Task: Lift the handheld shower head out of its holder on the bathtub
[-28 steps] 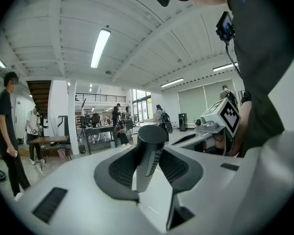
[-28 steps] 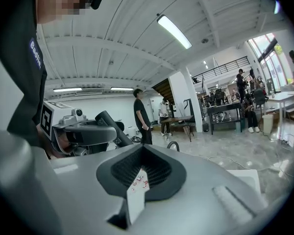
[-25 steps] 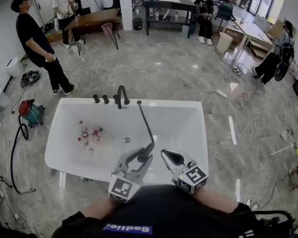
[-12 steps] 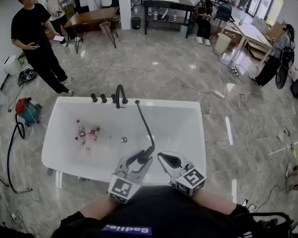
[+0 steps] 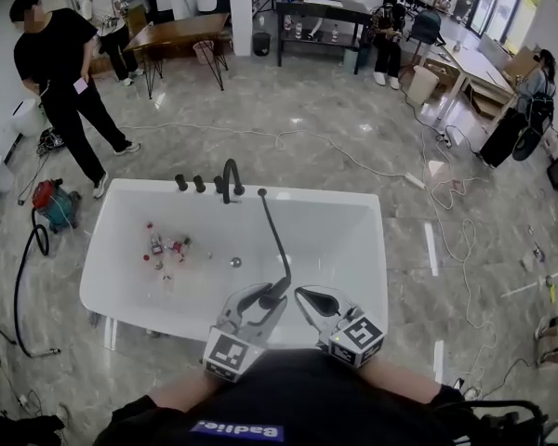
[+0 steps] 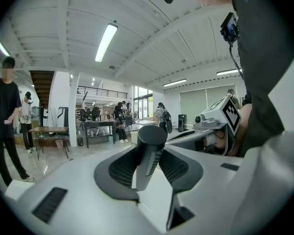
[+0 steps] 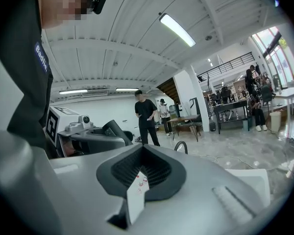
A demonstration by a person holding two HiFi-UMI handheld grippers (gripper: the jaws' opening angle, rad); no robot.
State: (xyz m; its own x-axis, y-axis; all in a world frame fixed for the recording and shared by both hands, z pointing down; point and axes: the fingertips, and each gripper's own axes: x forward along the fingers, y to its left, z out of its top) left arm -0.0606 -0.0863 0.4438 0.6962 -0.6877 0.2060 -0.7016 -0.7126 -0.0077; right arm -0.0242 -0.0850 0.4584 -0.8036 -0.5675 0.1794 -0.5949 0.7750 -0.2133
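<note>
Your left tongs (image 5: 274, 295), at 6 o'clock over the white bathtub (image 5: 353, 240), grasp the black shower head (image 5: 275, 240). It runs toward 12 o'clock, its tip just right of the faucet (image 5: 229, 179). Your right tongs (image 5: 314, 297) are clenched together, empty.

A: The bathtub (image 5: 335, 196) is glossy white and smooth all over. Acrylic or enamel, I can't tell.

B: And the shower head (image 5: 276, 240)?

A: Matt black and smooth, the same finish as the tap (image 5: 230, 179). Whether it's metal or plastic doesn't show.

B: The floor (image 5: 353, 128) looks like polished grey-veined stone tile, shiny with glare.

A: The left gripper (image 5: 265, 295) and right gripper (image 5: 312, 297) look like matt grey plastic. The pads (image 6: 120, 168) are black, finely ribbed and rubbery.

B: The table (image 5: 177, 31) at the back has a brown wooden top with a slight sheen.
</note>
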